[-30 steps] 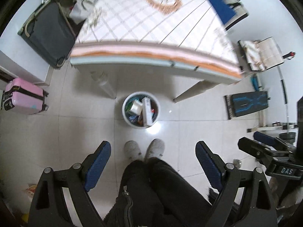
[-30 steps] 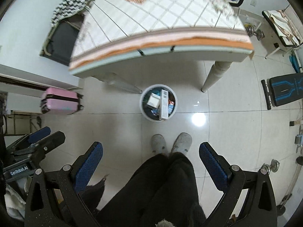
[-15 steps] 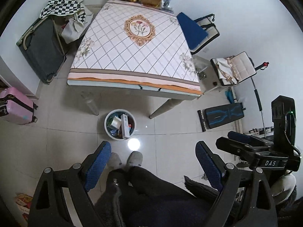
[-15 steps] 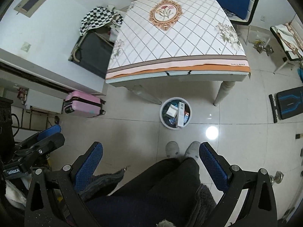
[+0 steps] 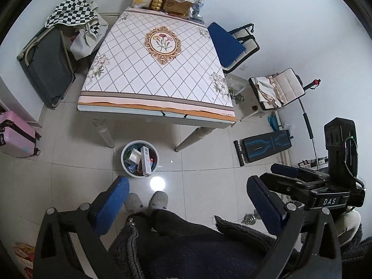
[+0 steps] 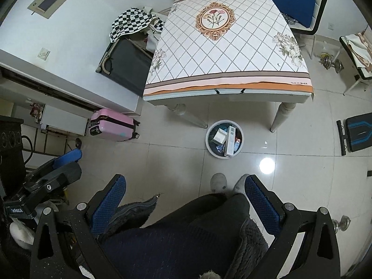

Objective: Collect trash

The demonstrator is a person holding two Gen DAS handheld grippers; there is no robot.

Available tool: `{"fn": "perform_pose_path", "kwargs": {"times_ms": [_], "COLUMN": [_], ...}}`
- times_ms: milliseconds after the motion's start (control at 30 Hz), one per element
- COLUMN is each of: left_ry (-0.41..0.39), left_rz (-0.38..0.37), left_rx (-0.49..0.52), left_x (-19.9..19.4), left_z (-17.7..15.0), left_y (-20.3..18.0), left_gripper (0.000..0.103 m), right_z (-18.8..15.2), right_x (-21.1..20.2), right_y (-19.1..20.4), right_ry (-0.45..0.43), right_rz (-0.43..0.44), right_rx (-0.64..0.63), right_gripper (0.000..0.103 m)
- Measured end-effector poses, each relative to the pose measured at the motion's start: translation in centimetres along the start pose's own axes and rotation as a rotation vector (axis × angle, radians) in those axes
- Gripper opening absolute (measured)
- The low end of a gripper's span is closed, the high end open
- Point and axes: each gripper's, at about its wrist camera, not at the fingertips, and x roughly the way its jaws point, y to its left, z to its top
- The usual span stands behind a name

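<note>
The worktop (image 5: 158,69) with its diamond-patterned cloth fills the room; snack bags and boxes (image 5: 167,0) crowd its far edge. On the floor by its near legs stands the white bin (image 5: 140,155), boxes of trash (image 5: 145,160) inside. Left tool (image 5: 186,205) spread wide, empty; right tool (image 6: 186,205) likewise, both high above the person's slippers (image 5: 147,201).

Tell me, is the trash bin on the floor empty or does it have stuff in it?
Not empty: the trash bin holds white boxes and wrappers.
</note>
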Motion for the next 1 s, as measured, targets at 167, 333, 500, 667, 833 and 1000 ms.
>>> {"fn": "perform_pose_path", "kwargs": {"times_ms": [167, 333, 500, 667, 833, 1000], "left_ry": [0.0, 0.001, 0.006, 0.012, 0.017, 0.018], "left_rz": [0.005, 0.007, 0.015, 0.014, 0.011, 0.011], "left_rx": [0.006, 0.021, 0.03, 0.038, 0.045, 0.043], "left_x": [-0.12, -0.17, -0.13, 0.02, 0.23, 0.27], "left_z": [-0.07, -0.3, -0.28, -0.04, 0.1, 0.13], "left_y": [-0.11, -0.07, -0.18, -0.1, -0.4, -0.5], "left_gripper": [0.103, 0.103, 0.103, 0.103, 0.103, 0.103], "right_z": [-0.03, -0.07, 0.04, 0.09, 0.14, 0.21], "right_x": [-0.15, -0.29, -0.41, -0.67, -0.52, -0.56], "right_y": [0.27, 0.35, 0.22, 0.14, 0.05, -0.26], "right_ry": [0.005, 0.005, 0.002, 0.0, 0.001, 0.007], "right_rz": [-0.002, -0.006, -0.01, -0.012, -0.018, -0.022], "right_rx": [-0.004, -0.004, -0.001, 0.006, 0.013, 0.02], "right_gripper": [0.103, 0.103, 0.103, 0.103, 0.103, 0.103]}}
